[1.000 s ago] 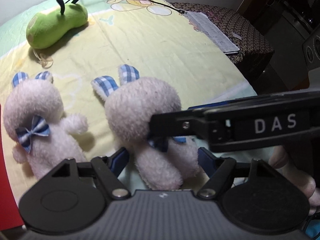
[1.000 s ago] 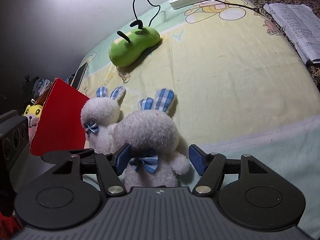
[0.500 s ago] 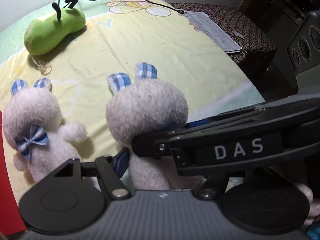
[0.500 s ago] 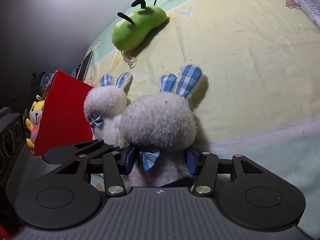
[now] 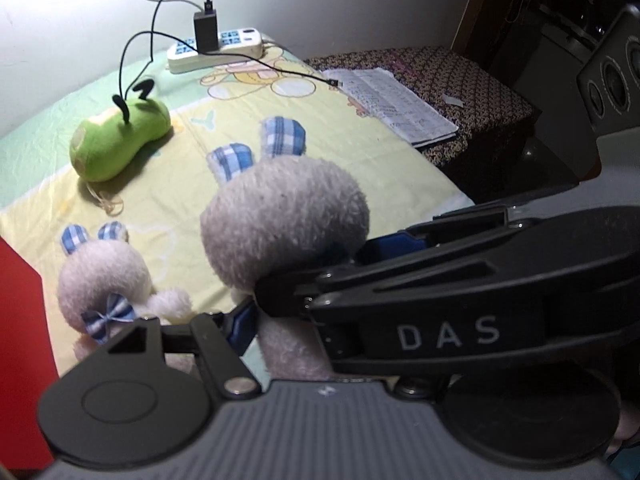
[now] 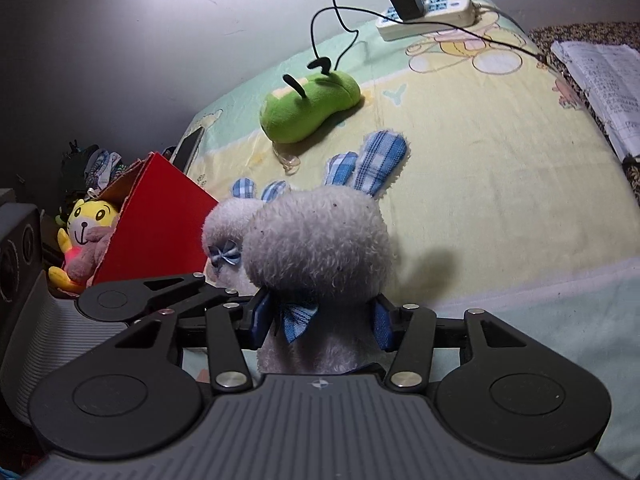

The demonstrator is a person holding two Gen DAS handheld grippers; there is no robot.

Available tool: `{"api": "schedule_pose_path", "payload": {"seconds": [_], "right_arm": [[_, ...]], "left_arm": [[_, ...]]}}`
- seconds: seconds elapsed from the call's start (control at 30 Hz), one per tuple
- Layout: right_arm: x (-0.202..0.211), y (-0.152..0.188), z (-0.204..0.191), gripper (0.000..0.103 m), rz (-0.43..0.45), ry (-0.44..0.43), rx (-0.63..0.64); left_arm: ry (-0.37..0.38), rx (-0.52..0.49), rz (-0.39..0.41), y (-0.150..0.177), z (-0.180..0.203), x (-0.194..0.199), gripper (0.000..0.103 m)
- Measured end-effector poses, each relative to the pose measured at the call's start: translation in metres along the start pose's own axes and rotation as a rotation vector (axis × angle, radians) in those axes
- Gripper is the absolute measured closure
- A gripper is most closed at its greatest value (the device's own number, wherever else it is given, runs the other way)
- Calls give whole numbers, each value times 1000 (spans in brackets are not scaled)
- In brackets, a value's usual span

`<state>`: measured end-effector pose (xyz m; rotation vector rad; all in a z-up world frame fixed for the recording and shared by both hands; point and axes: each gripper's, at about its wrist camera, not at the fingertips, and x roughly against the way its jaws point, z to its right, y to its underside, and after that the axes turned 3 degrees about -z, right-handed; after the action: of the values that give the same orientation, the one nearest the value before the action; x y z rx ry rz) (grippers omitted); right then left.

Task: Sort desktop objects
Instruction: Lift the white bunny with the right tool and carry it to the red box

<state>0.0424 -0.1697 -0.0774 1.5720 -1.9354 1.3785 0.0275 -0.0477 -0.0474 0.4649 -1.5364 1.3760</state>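
Showing two white bunnies (image 6: 316,240), one green plush (image 6: 308,104), two claws (image 6: 320,320)

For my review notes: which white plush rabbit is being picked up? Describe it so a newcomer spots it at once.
On the yellow cartoon sheet, right of the red box, two white rabbits sit together. The held rabbit is the nearer, larger-looking one, gripped at its neck by the right claw; the other rabbit sits unheld beside the box.
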Motion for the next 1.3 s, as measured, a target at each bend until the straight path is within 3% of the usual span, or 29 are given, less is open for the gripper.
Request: {"api": "schedule_pose_path", "payload": {"seconds": [0.37,0.73,1.0,1.3], "right_arm": [[9,-20,-83,50,118,-55,156],[-27,-29,-180,50,128,-163,268],[-83,-33,-234,50,38,-248,273],[-144,-29,-264,50,-85,-223,248]], "left_arm": [[-115,47,165,9,-51,80,34],[-250,148,238,52,-128,143,34],[-336,236,191,82,-191,157,34],[-356,259,104,110,-239,144,37]]}}
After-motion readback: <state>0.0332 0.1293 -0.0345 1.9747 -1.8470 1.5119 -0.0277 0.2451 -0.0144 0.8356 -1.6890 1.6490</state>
